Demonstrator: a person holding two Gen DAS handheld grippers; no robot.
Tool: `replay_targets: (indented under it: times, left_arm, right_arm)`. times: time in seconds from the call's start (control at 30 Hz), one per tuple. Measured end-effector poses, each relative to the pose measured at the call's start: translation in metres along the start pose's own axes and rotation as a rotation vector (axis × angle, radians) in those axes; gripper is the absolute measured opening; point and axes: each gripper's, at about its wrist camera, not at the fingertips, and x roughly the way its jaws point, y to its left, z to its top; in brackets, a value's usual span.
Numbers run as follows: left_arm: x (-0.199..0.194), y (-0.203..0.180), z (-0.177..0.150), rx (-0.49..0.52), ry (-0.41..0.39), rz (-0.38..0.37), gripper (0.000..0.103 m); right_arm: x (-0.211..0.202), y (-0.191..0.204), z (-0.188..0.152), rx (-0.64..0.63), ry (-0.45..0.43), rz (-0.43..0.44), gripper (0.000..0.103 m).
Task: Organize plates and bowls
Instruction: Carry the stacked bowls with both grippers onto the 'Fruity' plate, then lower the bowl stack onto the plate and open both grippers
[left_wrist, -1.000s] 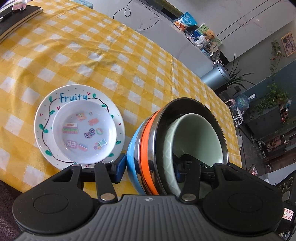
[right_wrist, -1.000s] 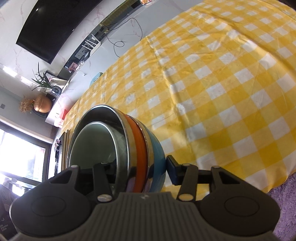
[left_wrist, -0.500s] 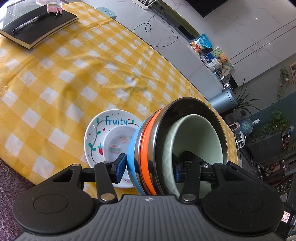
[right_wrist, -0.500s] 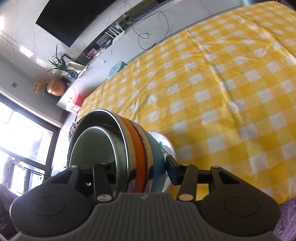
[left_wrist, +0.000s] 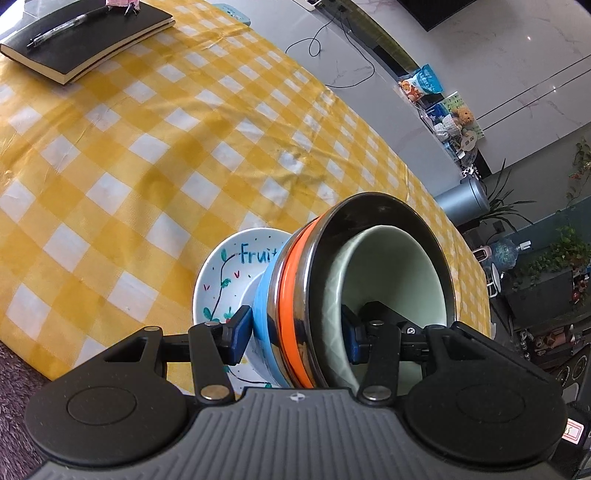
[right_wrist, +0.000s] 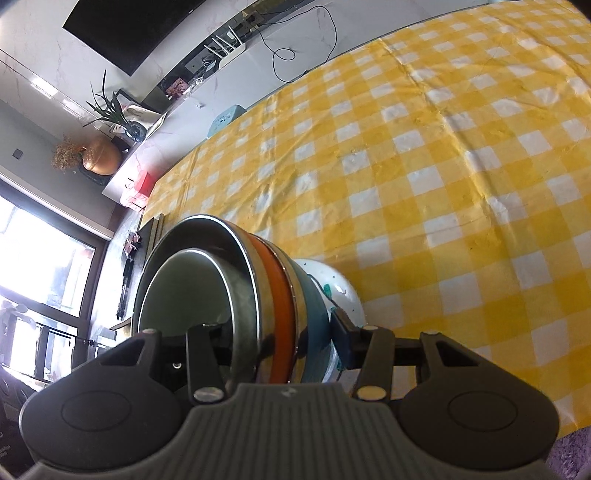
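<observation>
A stack of nested bowls (left_wrist: 391, 273) hangs tilted in the air: blue outside, then steel with an orange band, with a pale green bowl innermost. My left gripper (left_wrist: 295, 338) is shut on one side of the stack's wall, one pad outside on the blue bowl, one inside the green bowl. My right gripper (right_wrist: 280, 343) is shut on the opposite side of the stack of bowls (right_wrist: 184, 295). Right beneath lies a white "Fruity" plate (left_wrist: 221, 280), partly hidden by the stack; the white plate (right_wrist: 343, 291) peeks out behind the blue bowl in the right wrist view.
The table wears a yellow checked cloth (left_wrist: 147, 147). A black notebook (left_wrist: 92, 37) with a pen lies at its far left corner, and a small teal box (right_wrist: 225, 120) sits at the far edge. The near table edge (left_wrist: 33, 354) drops to a purple carpet.
Both grippers have carried the bowl stack sideways over the white plate, which now lies mostly behind the stack. The small bowl on the plate is no longer visible.
</observation>
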Motion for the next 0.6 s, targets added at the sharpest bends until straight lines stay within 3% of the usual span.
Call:
replay_targets:
  times: [0.37, 0.6]
  left_arm:
    - [0.006, 0.005, 0.007, 0.018, -0.01, 0.046, 0.054]
    - [0.005, 0.01, 0.011, -0.003, -0.019, 0.043, 0.054]
  right_arm:
    - [0.023, -0.007, 0.004, 0.048, 0.049, 0.02, 0.047]
    - [0.03, 0.006, 0.007, 0.007, 0.052, 0.009, 0.047]
